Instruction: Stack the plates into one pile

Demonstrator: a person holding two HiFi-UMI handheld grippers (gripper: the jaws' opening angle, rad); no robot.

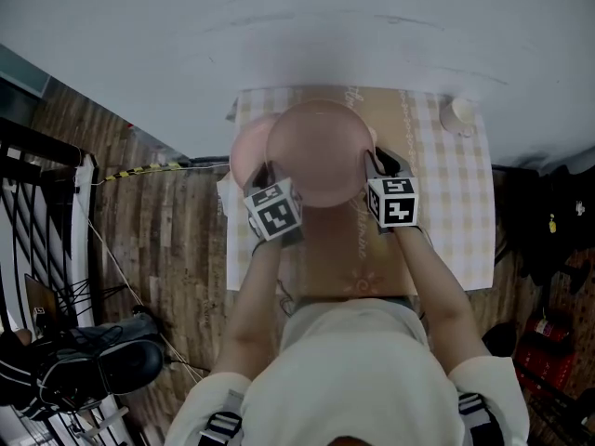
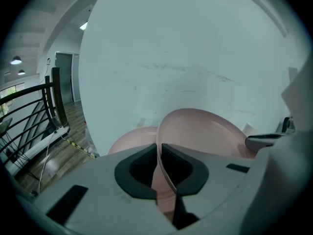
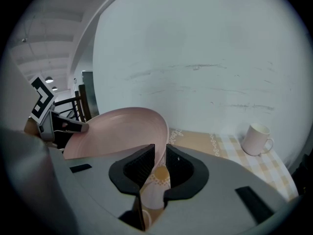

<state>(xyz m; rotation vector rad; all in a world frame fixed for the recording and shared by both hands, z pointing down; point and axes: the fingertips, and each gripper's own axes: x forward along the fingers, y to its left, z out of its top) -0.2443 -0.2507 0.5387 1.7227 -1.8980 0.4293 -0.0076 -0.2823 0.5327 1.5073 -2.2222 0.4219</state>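
Pink in colour, the round glossy plate (image 1: 316, 151) is clamped at opposite rims by the left hand-held gripper (image 2: 159, 149) and the right hand-held gripper (image 3: 160, 150); it is judged stiff, light and slippery.

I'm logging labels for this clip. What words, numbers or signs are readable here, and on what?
Cursive print on the tablecloth: too blurred to read.
The marker cubes: square patterns only, no words.
The held plate, the second plate, the mug: no print.
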